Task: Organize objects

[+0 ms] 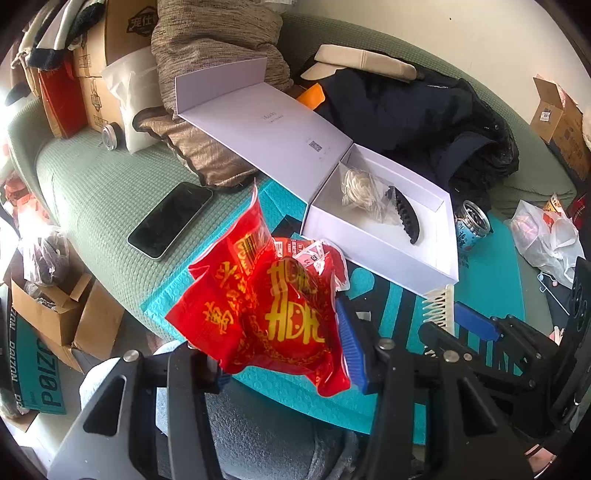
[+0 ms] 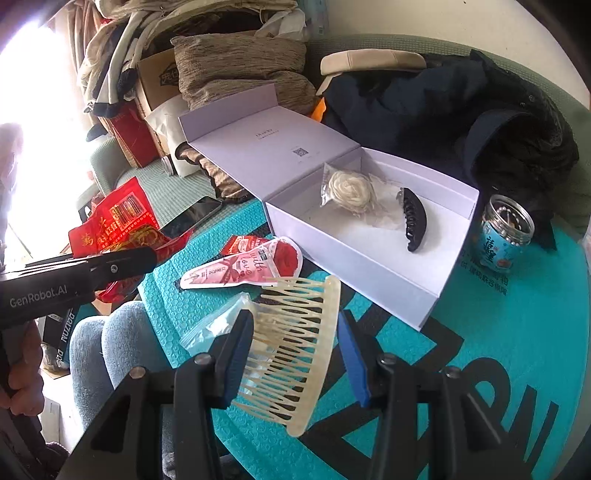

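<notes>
My left gripper (image 1: pixel 284 354) is shut on a crumpled red packet with gold characters (image 1: pixel 273 306), held above the teal mailer (image 1: pixel 207 295); its left finger is hidden behind the packet. My right gripper (image 2: pixel 295 362) is shut on a cream comb (image 2: pixel 295 343), teeth against the left pad (image 2: pixel 236 362) and spine by the right one. An open white box (image 2: pixel 369 266) beyond holds a black hair claw (image 2: pixel 415 221) and a bagged cream flower (image 2: pixel 351 190). In the right wrist view the left gripper (image 2: pixel 110 266) and red packet (image 2: pixel 118 221) are at the left.
A pink rose packet (image 2: pixel 251 269) and a clear bag (image 2: pixel 214 325) lie on the teal mailer (image 2: pixel 480 332). A blue-labelled jar (image 2: pixel 506 229) stands right of the box. A phone (image 1: pixel 170 221), brown cushions (image 1: pixel 207 48), a dark jacket (image 1: pixel 424 110) and cardboard boxes (image 1: pixel 122 33) crowd the green sofa.
</notes>
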